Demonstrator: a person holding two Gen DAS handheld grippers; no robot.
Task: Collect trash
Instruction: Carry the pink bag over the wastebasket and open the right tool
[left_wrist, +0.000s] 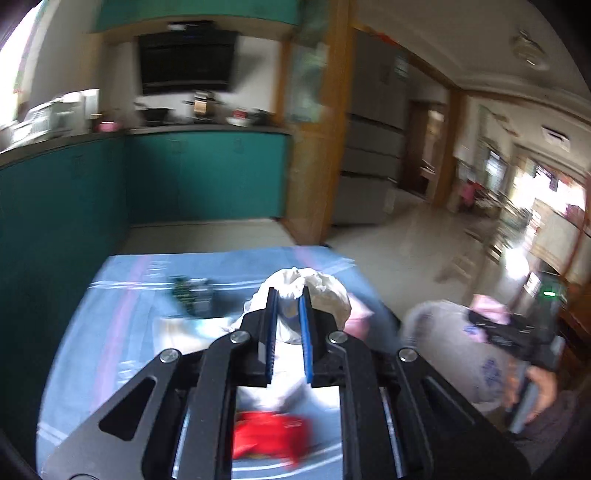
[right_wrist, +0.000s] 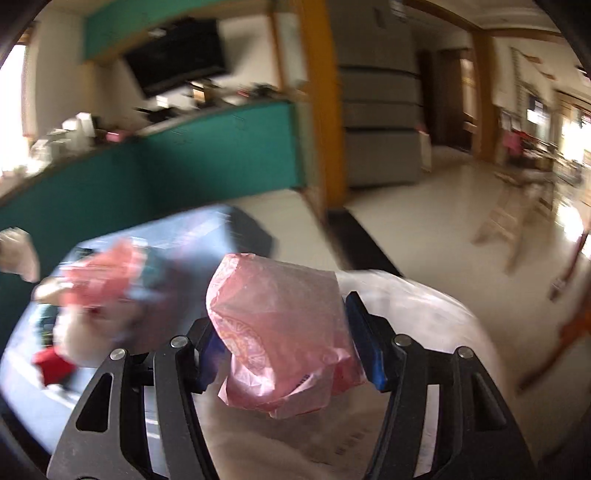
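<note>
My left gripper (left_wrist: 289, 293) is shut on a crumpled white wad (left_wrist: 325, 291), held above the table's blue cloth (left_wrist: 92, 332). A red packet (left_wrist: 269, 435) and a dark green wrapper (left_wrist: 192, 295) lie on the cloth. To the right, a person's hand (left_wrist: 543, 387) holds my right gripper (left_wrist: 480, 321) over a pale plastic bag with blue print (left_wrist: 450, 343). In the right wrist view, my right gripper (right_wrist: 280, 314) is shut on a pink plastic bag (right_wrist: 273, 325), with the pale bag (right_wrist: 424, 306) just beyond and below it. The table's left side is blurred, showing the red packet (right_wrist: 51, 363).
A teal kitchen counter (left_wrist: 203, 173) with clutter on top runs behind the table. A wooden post (left_wrist: 317, 147) and a grey fridge (left_wrist: 369, 147) stand at the right. Pale floor (right_wrist: 443, 229) stretches to the right, with a wooden stool (right_wrist: 509, 225) on it.
</note>
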